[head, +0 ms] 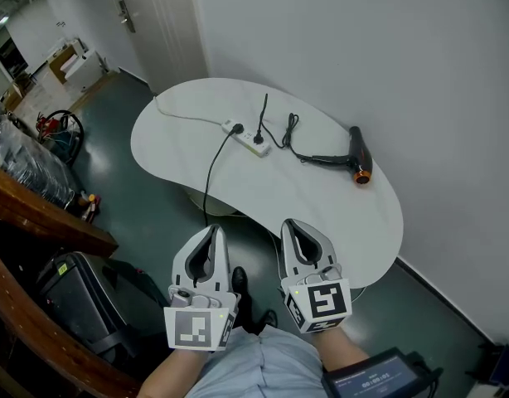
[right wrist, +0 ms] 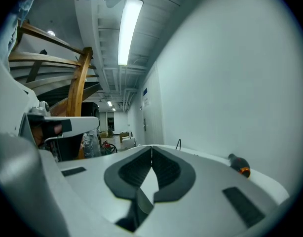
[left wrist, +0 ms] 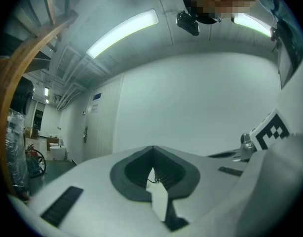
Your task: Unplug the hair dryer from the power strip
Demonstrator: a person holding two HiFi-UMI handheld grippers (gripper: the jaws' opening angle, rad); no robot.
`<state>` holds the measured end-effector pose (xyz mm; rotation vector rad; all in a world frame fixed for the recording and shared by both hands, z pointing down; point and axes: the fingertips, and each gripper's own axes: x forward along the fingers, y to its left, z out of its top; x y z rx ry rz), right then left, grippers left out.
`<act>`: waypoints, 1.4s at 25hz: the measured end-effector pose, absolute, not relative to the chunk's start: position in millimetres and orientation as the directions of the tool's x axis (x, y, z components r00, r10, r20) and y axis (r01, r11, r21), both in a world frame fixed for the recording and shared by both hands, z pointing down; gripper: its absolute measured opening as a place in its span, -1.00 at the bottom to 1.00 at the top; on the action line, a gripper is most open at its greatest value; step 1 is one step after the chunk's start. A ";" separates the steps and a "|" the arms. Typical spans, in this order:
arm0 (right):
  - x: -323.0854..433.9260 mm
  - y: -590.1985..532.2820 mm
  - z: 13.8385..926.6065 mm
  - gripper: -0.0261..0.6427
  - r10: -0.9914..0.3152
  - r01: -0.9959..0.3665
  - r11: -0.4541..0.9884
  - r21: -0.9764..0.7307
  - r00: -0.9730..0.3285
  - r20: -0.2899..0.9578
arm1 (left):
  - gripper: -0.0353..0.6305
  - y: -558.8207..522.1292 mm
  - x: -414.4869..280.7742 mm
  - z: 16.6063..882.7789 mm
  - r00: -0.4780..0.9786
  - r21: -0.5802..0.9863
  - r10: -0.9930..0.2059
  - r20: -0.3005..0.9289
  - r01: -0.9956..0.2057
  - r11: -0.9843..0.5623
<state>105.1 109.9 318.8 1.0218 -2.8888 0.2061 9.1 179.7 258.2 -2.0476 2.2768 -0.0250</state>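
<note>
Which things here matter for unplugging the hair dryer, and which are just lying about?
For the job: hair dryer, its black cord, power strip, left tongs, right tongs.
Lying about: second black cable off the table edge, black case on the floor.

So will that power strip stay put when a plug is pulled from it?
The power strip looks small and light, lying loose on the smooth table, so it would probably lift or slide. Its thin white cord looks slack and likely won't anchor it.
</note>
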 end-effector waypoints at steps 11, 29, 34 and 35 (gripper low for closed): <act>35.6 30.8 312.8 -0.92 -0.656 -0.666 0.743 -0.064 -0.744 0.125 | -0.90 104.9 -74.2 249.5 -0.088 -0.048 -0.993 -0.072 -0.995 0.092; -21.4 -45.3 313.1 -0.92 -0.747 -0.755 0.654 -0.037 -0.653 0.128 | -0.90 25.7 -147.5 253.8 0.017 -0.028 -0.996 -0.085 -0.999 -0.015; -24.3 -55.5 321.5 -0.92 -0.754 -0.767 0.640 -0.042 -0.638 0.155 | -0.90 13.3 -153.1 261.6 0.030 -0.010 -0.998 -0.055 -1.000 -0.029; -24.6 -58.0 323.7 -0.92 -0.756 -0.769 0.637 -0.045 -0.635 0.159 | -0.90 10.6 -153.5 262.8 0.026 0.012 -0.999 -0.044 -1.000 -0.027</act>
